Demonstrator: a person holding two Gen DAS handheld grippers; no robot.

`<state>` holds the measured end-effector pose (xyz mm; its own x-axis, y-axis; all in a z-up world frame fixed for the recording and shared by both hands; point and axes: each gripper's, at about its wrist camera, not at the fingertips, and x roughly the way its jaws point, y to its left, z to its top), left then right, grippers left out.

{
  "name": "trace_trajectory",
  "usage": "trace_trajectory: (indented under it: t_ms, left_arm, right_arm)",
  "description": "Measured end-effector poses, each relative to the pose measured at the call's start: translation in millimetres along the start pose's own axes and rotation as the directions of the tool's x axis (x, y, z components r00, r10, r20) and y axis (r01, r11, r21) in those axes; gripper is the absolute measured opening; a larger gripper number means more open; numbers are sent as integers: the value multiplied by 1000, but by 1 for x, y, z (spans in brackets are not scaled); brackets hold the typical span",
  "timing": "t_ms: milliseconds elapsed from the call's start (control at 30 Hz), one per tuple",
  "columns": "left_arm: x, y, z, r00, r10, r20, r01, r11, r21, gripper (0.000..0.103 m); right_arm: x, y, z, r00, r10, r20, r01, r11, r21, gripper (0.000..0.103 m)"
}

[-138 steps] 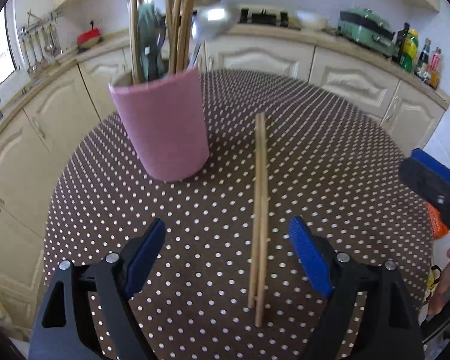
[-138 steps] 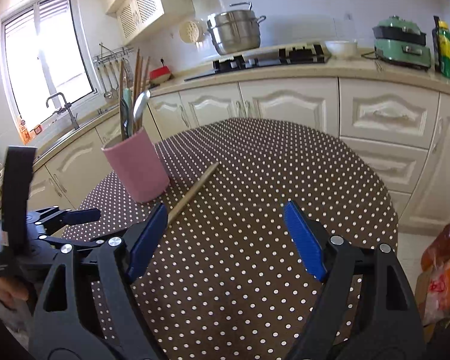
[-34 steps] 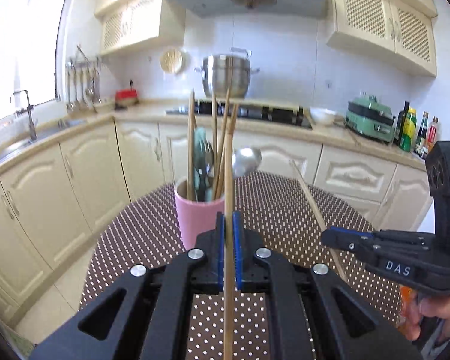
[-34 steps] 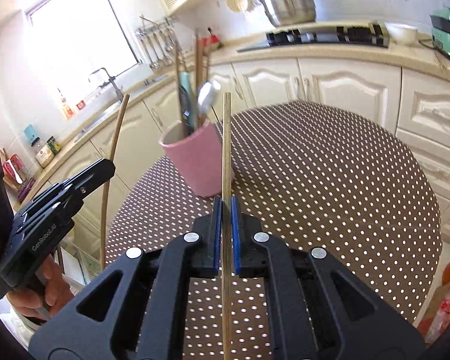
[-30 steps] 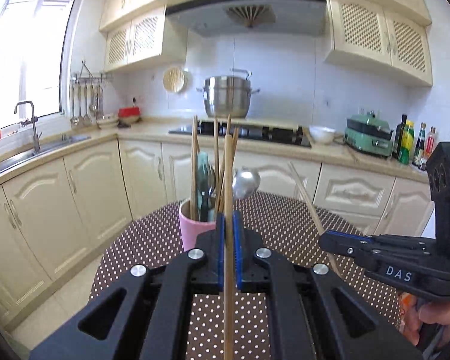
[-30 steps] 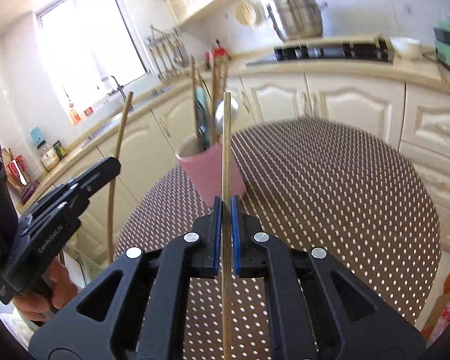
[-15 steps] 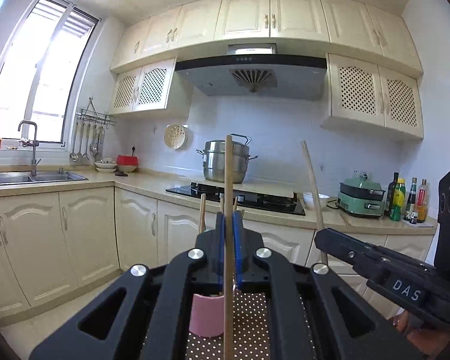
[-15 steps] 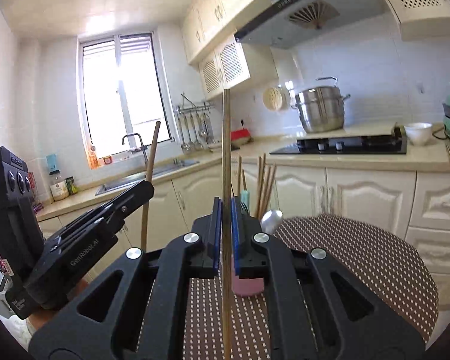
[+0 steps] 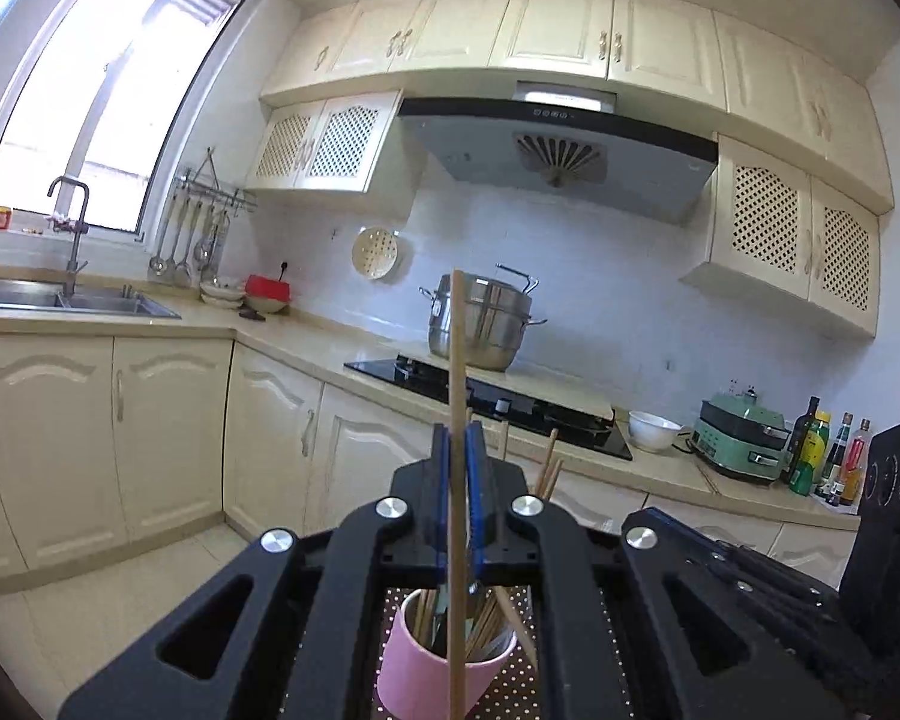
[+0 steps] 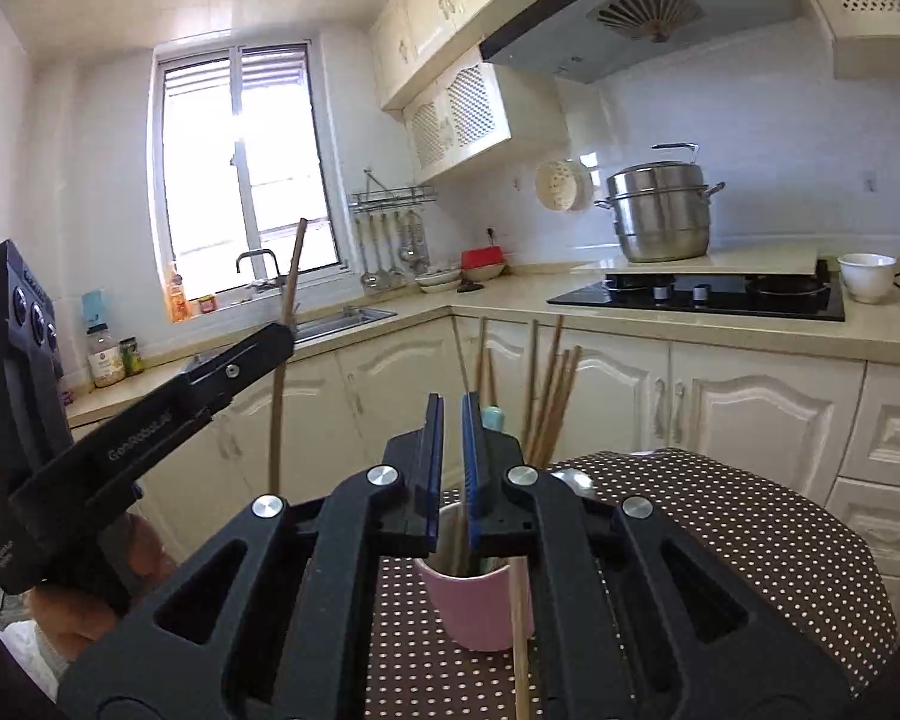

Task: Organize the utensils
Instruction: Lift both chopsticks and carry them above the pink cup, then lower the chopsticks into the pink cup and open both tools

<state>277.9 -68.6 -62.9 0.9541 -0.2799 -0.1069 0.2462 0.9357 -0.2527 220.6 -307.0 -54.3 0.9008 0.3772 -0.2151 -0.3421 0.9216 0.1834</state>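
Wooden chopstick stands upright in the left gripper, jaws clamped on it, above the pink cup on the dotted table, likely for dropping in. Right gripper jaws pinch another chopstick beside the cup.

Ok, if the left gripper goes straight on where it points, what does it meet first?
Probably the standing chopsticks, whose tips rise just beyond the left gripper, which aims over the pink cup toward the cabinet doors. Depth is unclear.
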Motion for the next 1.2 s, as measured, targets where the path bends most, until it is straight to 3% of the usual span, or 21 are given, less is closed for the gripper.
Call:
trace_trajectory:
  t_ms: [67,100,133,167,200,300,400,467,533,600,633,667,700,967,1100,1200]
  left_arm:
    - [5,4,-9,1000,1,-27,-1,1000,1,6]
    - [8,4,-14,999,3,-45,-3,1000,5,6]
    - [10,5,-19,998,7,-61,-6,1000,4,6]
    - [12,8,-22,997,-2,-72,2,1000,-6,6]
    - [15,10,-25,996,-11,-85,9,1000,-19,6]
    - [18,14,-31,993,-6,-117,2,999,-37,6]
    - [16,17,-35,992,3,-124,-8,999,-37,6]
    - [16,17,-38,990,4,-138,-9,999,-37,6]
    - [17,15,-40,989,5,-147,-9,1000,-29,6]
    - [17,15,-40,989,5,-150,-9,1000,-25,6]
    - [18,14,-40,988,1,-153,-5,1000,-27,6]
    - [18,13,-39,988,-3,-153,-1,1000,-30,6]
    - [17,13,-38,988,-5,-152,1,1000,-30,6]
    - [14,8,-18,995,-45,-89,43,999,-30,6]
    - [18,3,-7,997,-54,-49,53,998,-18,6]
    - [23,0,-1,998,-55,-25,55,998,-12,6]
  right_arm:
    - [8,-9,-9,998,-37,-50,38,999,8,8]
    - [11,-15,-14,995,-63,-73,65,998,19,16]
    - [16,-22,-19,990,-81,-113,85,996,28,47]
    - [21,-30,-25,984,-81,-157,89,995,44,64]
    - [26,-37,-31,978,-67,-196,83,994,72,67]
    - [39,-45,-43,954,-35,-298,63,994,84,66]
    - [41,-43,-53,938,-30,-345,57,996,67,65]
    - [50,-45,-60,918,-44,-393,70,996,52,60]
    - [58,-46,-68,896,-32,-444,64,996,56,29]
    - [66,-45,-76,875,-12,-484,47,997,60,23]
    - [70,-43,-80,866,-11,-499,42,998,51,12]
    - [72,-42,-82,862,-6,-507,34,998,45,10]
    - [72,-40,-82,865,-8,-501,32,999,39,9]
    - [27,-18,-32,963,16,-268,-13,1000,13,5]
    - [15,-7,1,989,10,-148,-13,1000,-23,5]
    - [13,-3,25,996,13,-91,-17,999,-39,5]
